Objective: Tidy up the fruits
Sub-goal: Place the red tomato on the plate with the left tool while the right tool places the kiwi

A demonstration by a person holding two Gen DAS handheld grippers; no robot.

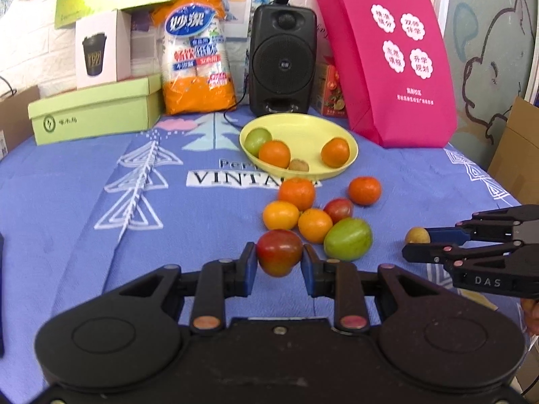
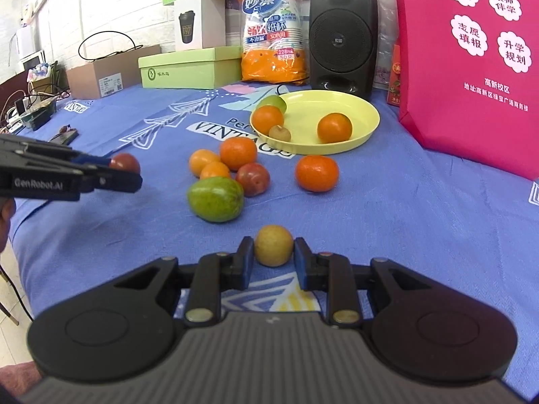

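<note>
Two handheld grippers hover over a desk covered in a blue printed cloth, each already carrying a fruit. The left gripper [image 1: 279, 257] is clenched on a red-and-green plum [image 1: 279, 251], its blue pads pressing both sides of the fruit. The right gripper [image 2: 273, 255] grasps a small yellow-brown round fruit [image 2: 273, 245] in the same way.

Straight ahead of both, toward the back of the desk, sits a shallow yellow plate [image 1: 303, 128]. It already holds two oranges, a green fruit and a small brown one. Between the grippers and the plate lies a loose cluster of fruit on the cloth: several oranges, a dark red plum and a large green mango [image 1: 348, 238], which rests just beside the left gripper's right finger.

The plate lies forward and slightly right of the left gripper, and forward, nearly dead ahead, of the right one. Neither looks clearly nearer. Judging by the task, each held fruit must travel up and over the loose cluster to reach the plate. The plate's right half is the barest, offering the easiest landing spot.
</note>
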